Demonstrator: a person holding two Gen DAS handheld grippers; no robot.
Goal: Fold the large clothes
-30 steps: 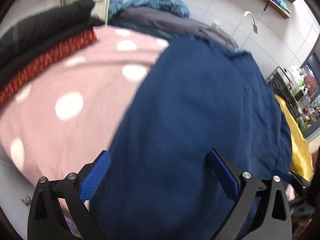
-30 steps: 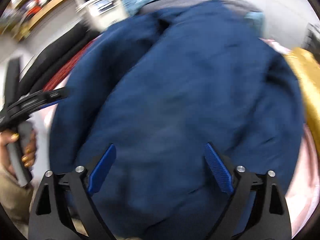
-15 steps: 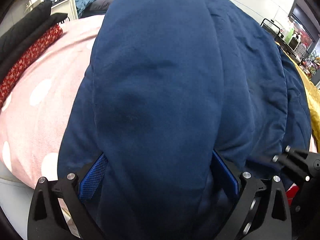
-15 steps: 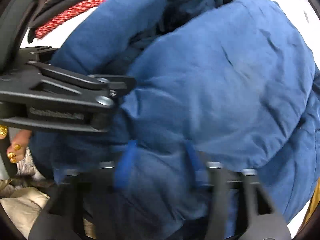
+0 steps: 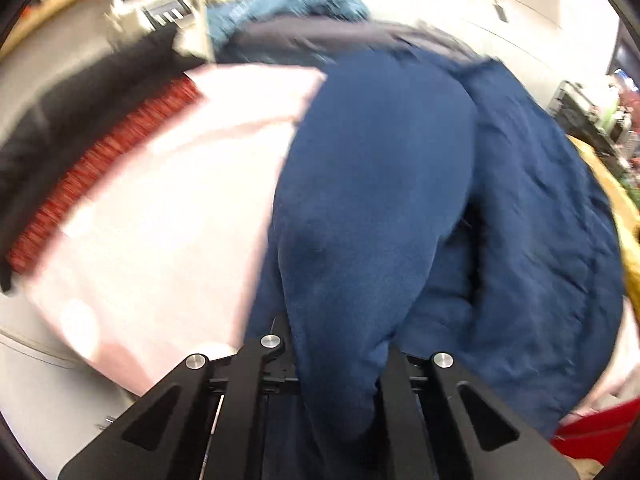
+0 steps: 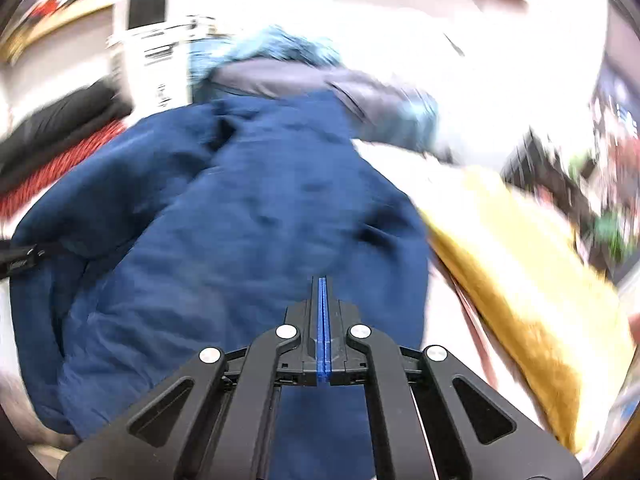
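My left gripper (image 5: 340,364) is clamped on a thick fold of the navy jacket (image 5: 520,208): the cloth bulges up between the two fingers and hides their pads, and the fold runs away from me toward the far side as a long rounded ridge, which looks like a sleeve or side panel lifted over the body of the garment. My right gripper (image 6: 323,320) has its fingers pressed flat together, blue pad to blue pad; I see no cloth between them, though the picture is blurred and a thin hem could be hidden. The jacket lies spread on the pink spotted cover (image 5: 168,216), its long axis running near to far, collar end at the far side against the heap of grey and light-blue clothes (image 5: 288,12). A yellow garment (image 6: 520,264) lies just beside its right edge, and a red patterned cloth (image 5: 104,160) and a black one sit well off to the left. What the coming move turns on, as I judge it, is that the held ridge lies along the jacket's left side, parallel to the long axis, with the broad body to its right; so my left gripper is the nearer one and should carry the fold rightward across the body, while my right gripper, near the hem, would need to part before it can pin or take the cloth.
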